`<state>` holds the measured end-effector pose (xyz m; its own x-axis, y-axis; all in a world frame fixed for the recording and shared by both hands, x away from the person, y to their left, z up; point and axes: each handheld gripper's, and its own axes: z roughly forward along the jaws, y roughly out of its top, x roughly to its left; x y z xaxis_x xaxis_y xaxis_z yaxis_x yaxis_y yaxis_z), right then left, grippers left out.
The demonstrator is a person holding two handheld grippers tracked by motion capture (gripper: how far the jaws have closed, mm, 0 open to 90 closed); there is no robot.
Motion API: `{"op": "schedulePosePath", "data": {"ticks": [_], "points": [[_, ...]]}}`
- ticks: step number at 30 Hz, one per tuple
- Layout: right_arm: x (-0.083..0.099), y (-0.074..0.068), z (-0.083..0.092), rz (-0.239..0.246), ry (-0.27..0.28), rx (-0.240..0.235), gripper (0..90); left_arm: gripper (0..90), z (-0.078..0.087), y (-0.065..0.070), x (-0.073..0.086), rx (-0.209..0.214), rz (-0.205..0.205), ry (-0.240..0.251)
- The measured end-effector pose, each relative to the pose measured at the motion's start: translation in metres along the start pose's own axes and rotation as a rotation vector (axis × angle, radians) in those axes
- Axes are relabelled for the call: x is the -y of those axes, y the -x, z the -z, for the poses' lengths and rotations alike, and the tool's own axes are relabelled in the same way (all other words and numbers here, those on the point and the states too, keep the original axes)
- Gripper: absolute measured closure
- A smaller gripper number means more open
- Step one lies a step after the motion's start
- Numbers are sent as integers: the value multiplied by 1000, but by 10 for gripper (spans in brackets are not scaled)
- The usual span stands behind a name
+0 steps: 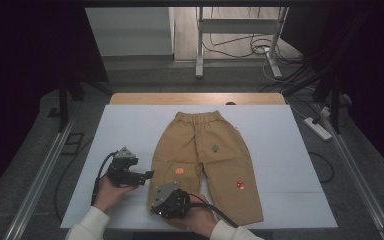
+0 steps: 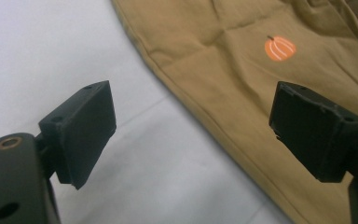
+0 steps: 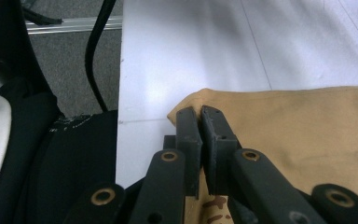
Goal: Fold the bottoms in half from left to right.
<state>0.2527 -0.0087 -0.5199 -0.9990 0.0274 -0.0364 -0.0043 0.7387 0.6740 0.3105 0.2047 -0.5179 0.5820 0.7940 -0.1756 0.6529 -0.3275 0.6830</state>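
Tan child's trousers [image 1: 205, 155] lie flat on the white table cover [image 1: 125, 130], waistband at the far side, with small pumpkin [image 1: 178, 170], tree and mushroom patches. My right gripper [image 1: 156, 209] sits at the near corner of the left trouser leg. In the right gripper view its jaws [image 3: 200, 116] are shut on the hem corner of the trousers [image 3: 298, 130]. My left gripper [image 1: 147, 175] rests on the cover just left of that leg. In the left gripper view it [image 2: 191, 121] stands open over the leg's outer seam [image 2: 223, 70], near the pumpkin patch [image 2: 279, 48].
The cover's near edge lies just below both hands. Metal rails [image 1: 40, 175] run along both sides of the table. A white power strip [image 1: 318, 128] and cables lie on the floor at the right, and a metal frame [image 1: 199, 45] stands behind the table.
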Motion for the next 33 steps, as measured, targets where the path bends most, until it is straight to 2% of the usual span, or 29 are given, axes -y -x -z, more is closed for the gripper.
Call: {"op": "schedulePosePath", "data": {"ticks": [11,20,26,33], "points": [[-1,0,3,2,9,0,856,147,-16,-4,-18,18,10,-11],[-3,0,5,6,7,3,857,139,-28,-4,-33,12,-17,-39],[-3,0,5,2,9,2,856,140,-35,-9,-48,21,-14,-41],[-3,0,5,5,2,4,856,138,-45,-16,-63,12,-3,-47]]}}
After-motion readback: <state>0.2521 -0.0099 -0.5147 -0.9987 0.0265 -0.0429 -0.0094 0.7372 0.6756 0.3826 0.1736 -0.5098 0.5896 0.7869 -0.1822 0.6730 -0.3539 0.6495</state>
